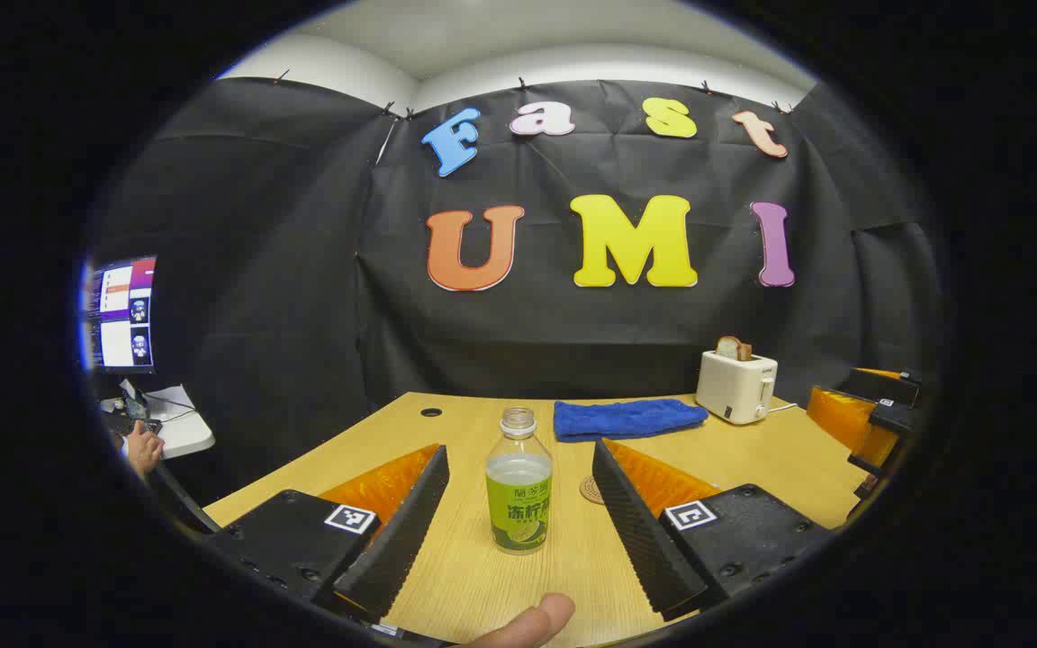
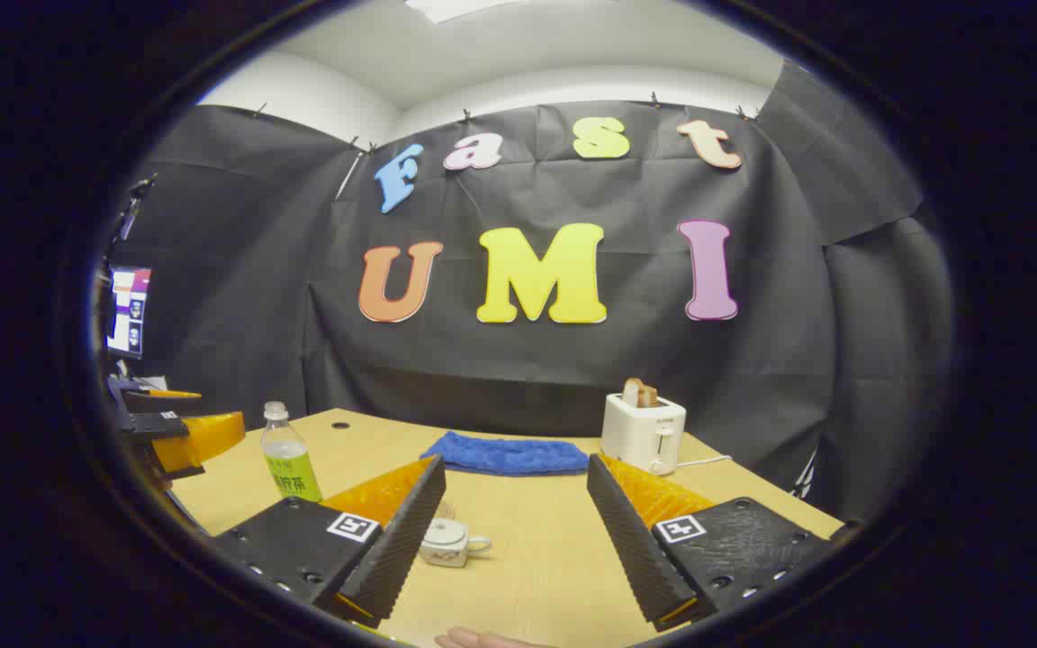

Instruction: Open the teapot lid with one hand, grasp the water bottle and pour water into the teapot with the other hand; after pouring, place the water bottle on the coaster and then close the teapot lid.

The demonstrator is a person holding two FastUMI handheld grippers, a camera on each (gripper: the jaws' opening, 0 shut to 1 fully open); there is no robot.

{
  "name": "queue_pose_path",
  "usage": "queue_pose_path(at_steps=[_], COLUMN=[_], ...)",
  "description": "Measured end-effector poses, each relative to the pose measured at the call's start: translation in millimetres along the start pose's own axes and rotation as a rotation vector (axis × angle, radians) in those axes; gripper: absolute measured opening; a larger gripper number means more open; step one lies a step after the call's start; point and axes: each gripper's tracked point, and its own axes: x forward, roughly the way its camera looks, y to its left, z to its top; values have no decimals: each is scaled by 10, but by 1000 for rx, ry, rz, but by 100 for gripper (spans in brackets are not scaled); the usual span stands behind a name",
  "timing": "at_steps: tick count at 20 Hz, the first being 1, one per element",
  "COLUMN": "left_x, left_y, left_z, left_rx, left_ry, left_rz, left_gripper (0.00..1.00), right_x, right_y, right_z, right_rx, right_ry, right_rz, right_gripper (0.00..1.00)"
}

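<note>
Right gripper view: the teapot (image 2: pixel 448 544) is partly hidden behind the spread right claw (image 2: pixel 515 531). Left claw (image 1: pixel 520 513), also spread, flanks the uncapped, part-full water bottle (image 1: pixel 519 481) untouched; its finger cuts off the coaster (image 1: pixel 591 490).

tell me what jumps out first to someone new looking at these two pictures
In the left gripper view, the water bottle stands uncapped on the wooden table, framed by the open left gripper. In the right gripper view, a small white teapot, lid on, sits before the open right gripper. At the back stand a toaster and blue towel.
</note>
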Motion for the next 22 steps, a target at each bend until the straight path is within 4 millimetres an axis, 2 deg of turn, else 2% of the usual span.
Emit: queue_pose_path(at_steps=[8, 12, 16, 18, 22], left_x=[54, 105, 117, 103, 125], left_y=[84, 111, 98, 84, 73], left_z=[34, -17, -22, -15, -9], left_rx=[1, 27, 27, 29, 18], left_ry=[-29, -28, -28, -32, -42], left_rz=[24, 32, 29, 16, 9], left_gripper=[100, 100, 100, 100, 100], right_x=[113, 158, 227, 298, 553], right_y=[88, 112, 246, 318, 518], right_z=[-188, -253, -327, -411, -736], right_rx=[-3, -15, -21, -26, -31], right_ry=[40, 46, 37, 33, 66], right_rz=[22, 26, 59, 74, 95], right_gripper=[96, 95, 96, 95, 95])
